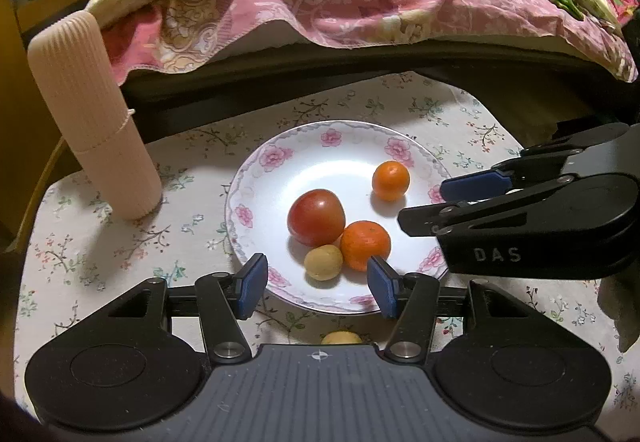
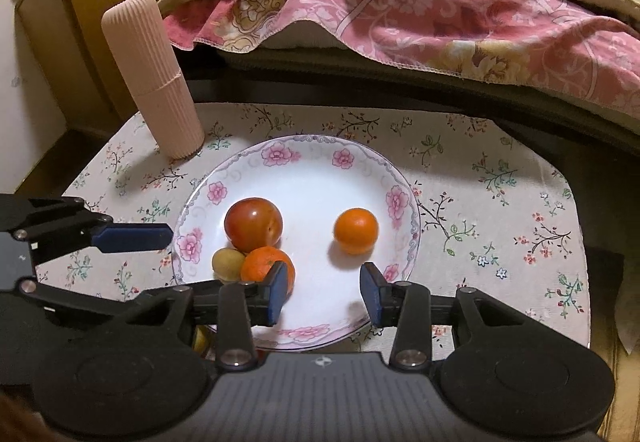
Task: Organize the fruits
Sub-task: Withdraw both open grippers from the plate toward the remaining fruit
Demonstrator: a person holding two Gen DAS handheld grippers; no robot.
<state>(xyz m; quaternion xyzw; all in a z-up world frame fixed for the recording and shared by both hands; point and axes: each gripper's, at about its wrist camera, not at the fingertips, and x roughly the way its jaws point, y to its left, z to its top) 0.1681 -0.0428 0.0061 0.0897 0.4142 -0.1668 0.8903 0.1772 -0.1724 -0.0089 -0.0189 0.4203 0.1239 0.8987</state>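
Between the blue pads of the left gripper [image 1: 318, 282], which stand spread apart and empty over the near rim of the plate [image 1: 280, 158], lie a small tan-yellow fruit [image 1: 323, 262] and a larger mandarin [image 1: 365, 245], touching each other and the smooth red tomato [image 1: 316, 217] behind them. The right gripper [image 2: 325, 292] is likewise spread, holding nothing; ahead of its gap a smaller mandarin [image 2: 356, 230] sits alone on the plate's right half, apart from the cluster. All four fruits are roundish, so no long axis shows. Only the left view catches another yellowish fruit [image 1: 341, 338] off the plate, half hidden behind the gripper body — the right view shows just a yellow sliver there. The plate is glossy white china with pink roses, on a matte floral tablecloth [image 2: 500, 178]. A ribbed, peach-coloured cylinder [image 2: 154, 78] stands upright at far left, beside a pink quilt [image 2: 420, 14].
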